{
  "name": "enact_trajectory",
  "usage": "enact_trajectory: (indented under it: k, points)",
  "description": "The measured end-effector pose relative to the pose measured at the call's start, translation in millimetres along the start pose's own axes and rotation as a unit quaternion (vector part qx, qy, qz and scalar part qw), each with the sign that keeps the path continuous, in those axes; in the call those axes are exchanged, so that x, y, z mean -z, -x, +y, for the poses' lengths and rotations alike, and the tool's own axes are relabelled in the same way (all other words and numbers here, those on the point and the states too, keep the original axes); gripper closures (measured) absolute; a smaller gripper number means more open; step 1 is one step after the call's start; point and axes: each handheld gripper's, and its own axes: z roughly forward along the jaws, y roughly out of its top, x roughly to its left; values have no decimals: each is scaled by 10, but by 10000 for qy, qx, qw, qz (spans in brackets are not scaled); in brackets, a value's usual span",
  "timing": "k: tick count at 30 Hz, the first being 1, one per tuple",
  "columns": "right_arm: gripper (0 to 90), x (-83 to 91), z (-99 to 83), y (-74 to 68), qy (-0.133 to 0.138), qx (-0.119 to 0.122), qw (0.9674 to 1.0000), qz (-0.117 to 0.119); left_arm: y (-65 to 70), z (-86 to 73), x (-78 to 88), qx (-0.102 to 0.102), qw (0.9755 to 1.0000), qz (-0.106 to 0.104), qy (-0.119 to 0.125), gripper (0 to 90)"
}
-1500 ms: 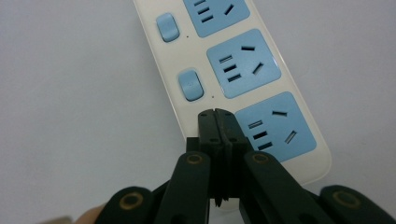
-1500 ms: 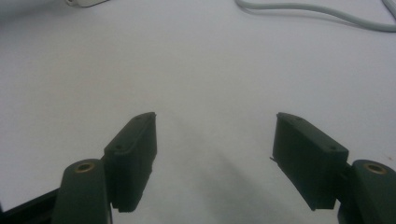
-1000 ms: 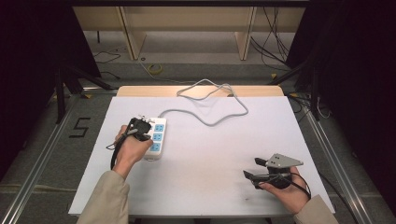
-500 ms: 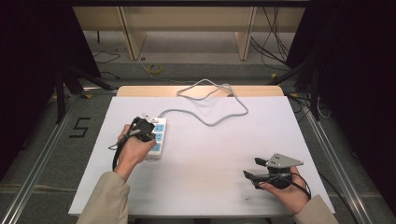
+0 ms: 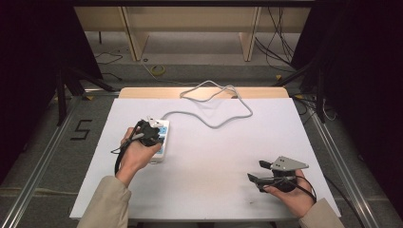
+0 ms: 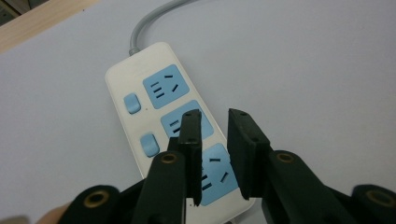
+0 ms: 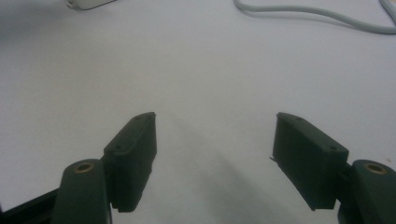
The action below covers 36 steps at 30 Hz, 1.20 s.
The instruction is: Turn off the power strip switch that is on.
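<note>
Table (image 5: 209, 190): one white sheet under both my claws; bare beneath my right one.
Power strip (image 6: 154, 88): one, lying flat directly under my left claw's tips, its long side running away from me.
Cord (image 5: 223, 121): one grey lead, leaving the strip's far end and looping off beyond my left claw; it crosses far ahead of my right claw (image 7: 215, 140).
Left claw (image 6: 215, 140): jaws a narrow gap apart, just been opening, nothing between them; tips hover over the middle and nearest sockets.
Right claw: jaws wide, empty, resting well apart from the strip.
Sockets: three blue faces, no plug in any.
Switches: two blue buttons, left of my left claw's tips.
Progress: I judge my press on the strip done or just ending; what is left I cannot tell.
</note>
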Motion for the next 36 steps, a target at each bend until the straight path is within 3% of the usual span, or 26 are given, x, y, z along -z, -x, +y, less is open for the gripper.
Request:
enact_trajectory:
  k: [7, 8, 18, 21, 24, 29, 36]
  points:
    - [313, -2, 1, -1, 3, 4, 10000, 14, 66, 16, 30, -128, 9994, -223, 240, 611]
    - [313, -2, 2, 0, 9, 12, 10000, 13, 89, 21, 39, -246, 9988, -312, 291, 592]
    - [311, -6, 0, 0, 3, 35, 10000, 37, 194, 2, 58, -267, 9964, -657, 456, 410]
    - [311, -6, 1, -4, -9, 27, 10000, 43, 214, -27, 59, -336, 9963, -576, 546, 357]
    - [310, -7, 1, -4, -2, 41, 10000, 47, 227, -68, 57, -418, 9962, -521, 566, 329]
    - [309, -8, 0, -6, -8, 61, 10000, 67, 270, -138, 65, -505, 9936, -751, 670, 295]
    - [308, -9, 0, -10, -13, 60, 9999, 79, 316, -261, 72, -670, 9915, -858, 707, 267]
